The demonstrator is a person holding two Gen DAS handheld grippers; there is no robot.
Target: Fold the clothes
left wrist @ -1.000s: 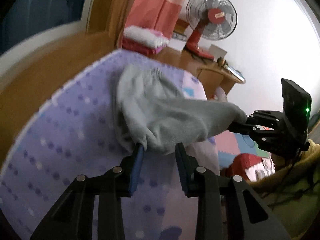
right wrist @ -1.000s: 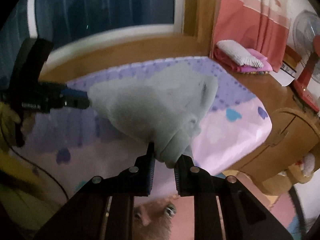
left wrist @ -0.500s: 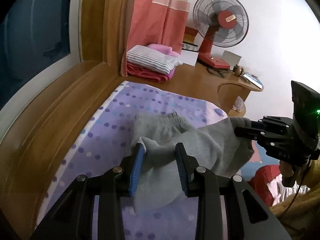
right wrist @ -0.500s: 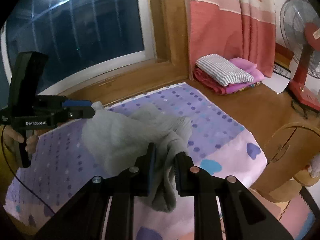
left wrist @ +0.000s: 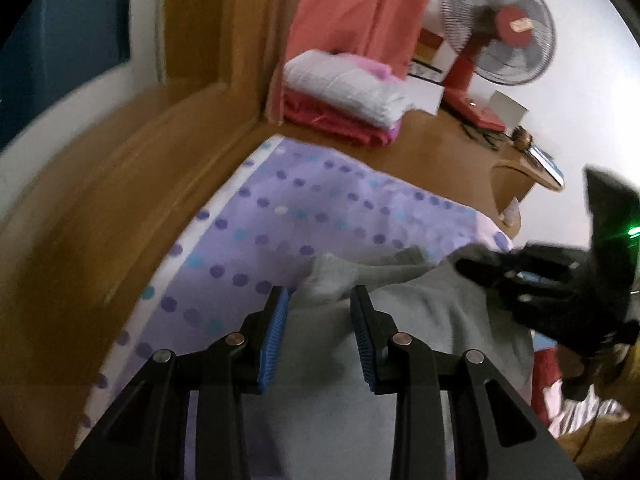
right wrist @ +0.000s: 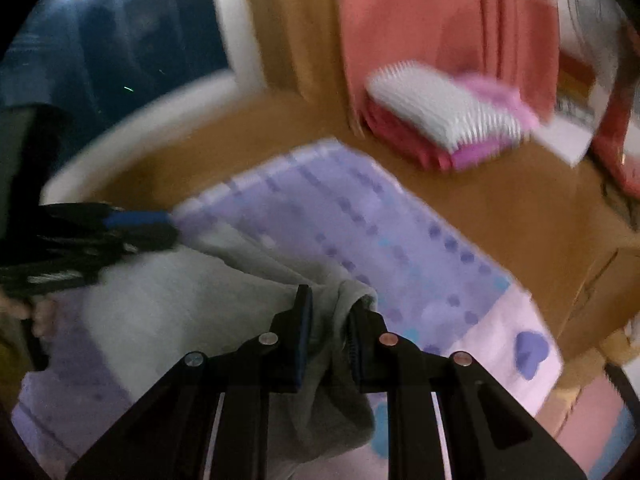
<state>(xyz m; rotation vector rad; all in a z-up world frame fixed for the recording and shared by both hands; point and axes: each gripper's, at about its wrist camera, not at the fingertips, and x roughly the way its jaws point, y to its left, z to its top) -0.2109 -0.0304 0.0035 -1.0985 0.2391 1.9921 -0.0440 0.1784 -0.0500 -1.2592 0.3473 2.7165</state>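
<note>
A grey knit garment (left wrist: 420, 320) lies spread on the purple dotted bedsheet (left wrist: 300, 208). In the left wrist view, my left gripper (left wrist: 320, 304) is low over the sheet, with a bunched corner of the garment between its blue pads; it is shut on that corner. My right gripper (left wrist: 500, 272) shows at the right edge, blurred, at the garment's other corner. In the right wrist view, the right gripper (right wrist: 330, 308) is shut on a fold of the grey garment (right wrist: 180, 300), whose edge hangs down under the fingers. The left gripper (right wrist: 168, 228) is at the left, at the cloth's far corner.
A folded stack of white, pink and red clothes (left wrist: 344, 92) sits on the wooden ledge (left wrist: 100, 200) beyond the bed, below a pink curtain (right wrist: 440, 20). A red standing fan (left wrist: 500, 28) and a wooden desk (left wrist: 520, 168) are at the right. A dark window (right wrist: 120, 40) is behind.
The garment was held up stretched between both grippers a second ago. Both grippers have come down and forward, and the cloth now lies on the sheet. Both views are blurred by motion.
</note>
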